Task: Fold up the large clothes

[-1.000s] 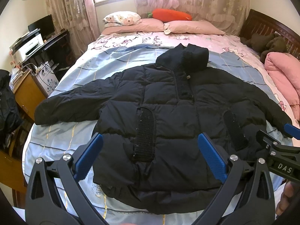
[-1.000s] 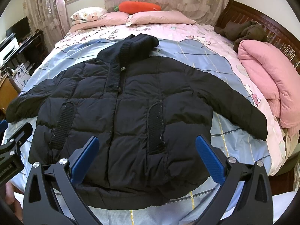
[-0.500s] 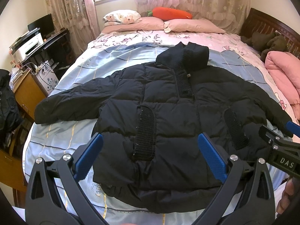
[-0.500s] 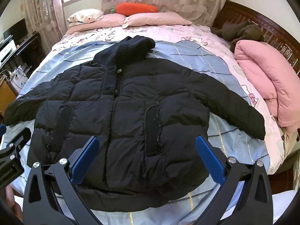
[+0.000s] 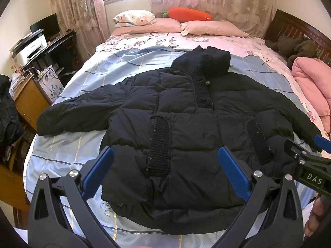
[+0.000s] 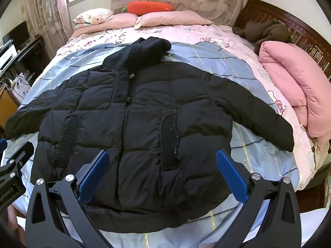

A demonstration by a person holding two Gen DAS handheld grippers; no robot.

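I had the black jacket (image 5: 186, 128) spread front-up on the bed (image 5: 68, 150), sleeves running crosswise. My left gripper (image 5: 165, 173) and right gripper (image 6: 162, 175) hung wide and empty over its near hem, each nearer its own sleeve.

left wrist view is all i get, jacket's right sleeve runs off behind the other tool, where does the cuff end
Observer: The right wrist view shows the black jacket with its right sleeve cuff lying flat on the blue sheet, short of the bed's edge.
Operator: anything near it
Observer: A folded pink quilt sits beyond the cuff, apart from it.
Operator: is the right tool holding anything
Observer: No. The right gripper has its jaws open above the hem, nothing between them.
Operator: and behind the quilt
Observer: A dark brown bundle of clothing lies by the headboard.
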